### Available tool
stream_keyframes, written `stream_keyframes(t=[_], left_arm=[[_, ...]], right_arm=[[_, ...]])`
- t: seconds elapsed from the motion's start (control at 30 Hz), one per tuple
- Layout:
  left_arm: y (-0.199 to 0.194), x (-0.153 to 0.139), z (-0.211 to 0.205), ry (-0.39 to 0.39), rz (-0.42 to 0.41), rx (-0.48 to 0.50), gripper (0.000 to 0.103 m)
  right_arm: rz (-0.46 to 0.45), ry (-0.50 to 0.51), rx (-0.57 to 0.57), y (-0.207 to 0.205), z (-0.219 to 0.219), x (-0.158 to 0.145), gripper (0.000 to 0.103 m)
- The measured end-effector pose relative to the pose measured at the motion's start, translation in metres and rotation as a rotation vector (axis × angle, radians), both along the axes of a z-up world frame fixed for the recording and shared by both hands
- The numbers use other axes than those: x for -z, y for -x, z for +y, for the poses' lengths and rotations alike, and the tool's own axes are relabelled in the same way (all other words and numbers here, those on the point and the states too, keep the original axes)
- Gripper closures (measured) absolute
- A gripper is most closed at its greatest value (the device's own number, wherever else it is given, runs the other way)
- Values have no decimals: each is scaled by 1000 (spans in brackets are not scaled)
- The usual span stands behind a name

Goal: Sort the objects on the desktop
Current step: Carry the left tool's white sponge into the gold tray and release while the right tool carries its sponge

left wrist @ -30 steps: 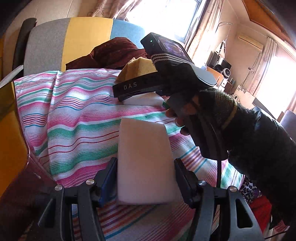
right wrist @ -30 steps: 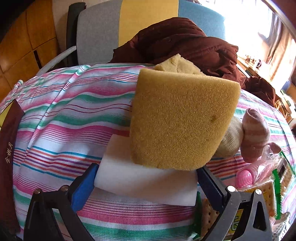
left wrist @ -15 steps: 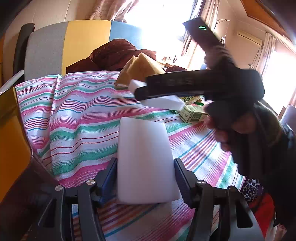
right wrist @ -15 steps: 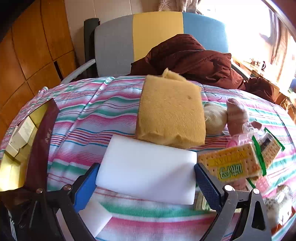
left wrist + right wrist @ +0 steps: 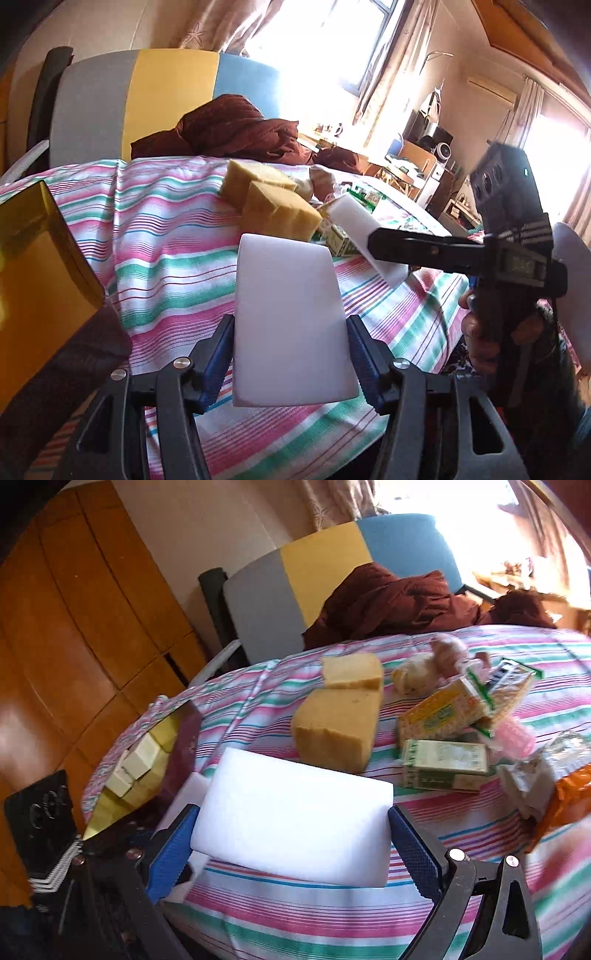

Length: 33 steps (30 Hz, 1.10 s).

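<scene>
Left gripper (image 5: 291, 354): my fingers are clenched on a white sponge (image 5: 291, 328), held upright clear of the striped cloth (image 5: 166, 258) that covers the surface.

Right gripper (image 5: 291, 849): I hold a second white block (image 5: 295, 816) the same way, gripped across its long sides and lifted above the cloth. In the left view this gripper stands to the right, near mine, with its block angled downward.

Box (image 5: 144, 771): a gold-lined box with a dark rim lies open at the left edge of the surface. Pale blocks (image 5: 136, 764) already sit inside it, so I judge that part of the sorting is done. Both held sponges are near it but not yet in it.

Remaining items: two yellow sponges (image 5: 340, 727) rest touching each other mid-surface. Beyond them lies a loose heap: a cracker pack (image 5: 443, 712), a green carton (image 5: 443, 768), rolled socks (image 5: 428, 664), and an orange wrapper (image 5: 569, 797) at the right edge. None of these looks sorted.

Judgement: the task is early to midway. The two white sponges appear bound for the box; the yellow sponges, snacks and socks are all left to group.
</scene>
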<state>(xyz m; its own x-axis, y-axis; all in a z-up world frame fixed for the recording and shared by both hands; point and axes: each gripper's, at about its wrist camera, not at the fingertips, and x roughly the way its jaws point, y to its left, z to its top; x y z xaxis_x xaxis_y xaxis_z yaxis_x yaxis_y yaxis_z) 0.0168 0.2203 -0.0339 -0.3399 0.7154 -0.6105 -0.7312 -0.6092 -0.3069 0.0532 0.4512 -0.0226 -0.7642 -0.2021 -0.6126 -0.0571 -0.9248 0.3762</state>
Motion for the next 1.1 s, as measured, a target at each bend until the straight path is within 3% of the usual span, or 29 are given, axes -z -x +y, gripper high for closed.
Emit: stream_keyframes(t=[0.3,0.6,0.9,1.1], left_arm=[[4,-41,-42,-25,30,-105,42],[95,-60,-120,49,-23,-402,42],[191,-23,-148,77,-243,-555,42],[222,-2,-146,110,-288,-641,42]], right_arm=[[8,-79,47,-9,-12,1,2],[38,-153,-39,2,-51,-4,2],[28,-172,-103,13,-73,4,2],[17,-157,-98,17,-69,9,2]])
